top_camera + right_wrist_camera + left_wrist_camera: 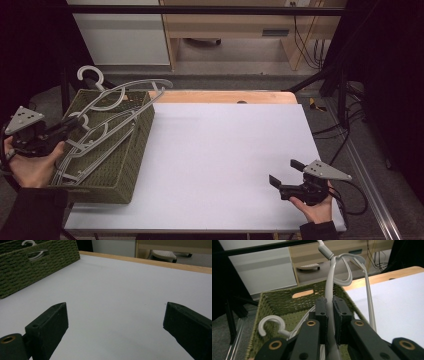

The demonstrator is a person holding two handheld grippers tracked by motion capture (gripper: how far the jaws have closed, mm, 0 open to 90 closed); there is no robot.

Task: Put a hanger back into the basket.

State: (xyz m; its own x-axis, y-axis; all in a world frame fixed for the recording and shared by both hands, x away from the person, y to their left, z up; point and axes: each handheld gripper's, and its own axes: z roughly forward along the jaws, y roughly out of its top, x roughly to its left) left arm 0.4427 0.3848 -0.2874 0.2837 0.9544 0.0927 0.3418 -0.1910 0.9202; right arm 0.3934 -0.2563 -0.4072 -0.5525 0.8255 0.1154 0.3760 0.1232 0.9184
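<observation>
The left gripper point(330, 315) is clamping the grey bar of a plastic hanger point(331, 282), its two black pads pressing on either side of the bar just above the open top of the green woven basket point(284, 298). In the high view the left gripper point(75, 122) is sitting at the basket's point(125, 170) left edge, and the gripped hanger point(125, 90) is arching up and over the basket's far corner. More grey hangers point(92, 142) are lying tangled inside the basket; how many there are is hard to make out. One hook point(270, 325) is curling up inside the basket's left wall.

The right gripper point(284, 173) is resting well to the right of the basket, low over the white table point(225, 150), its jaws standing wide with nothing between them. No lettering is legible anywhere.
</observation>
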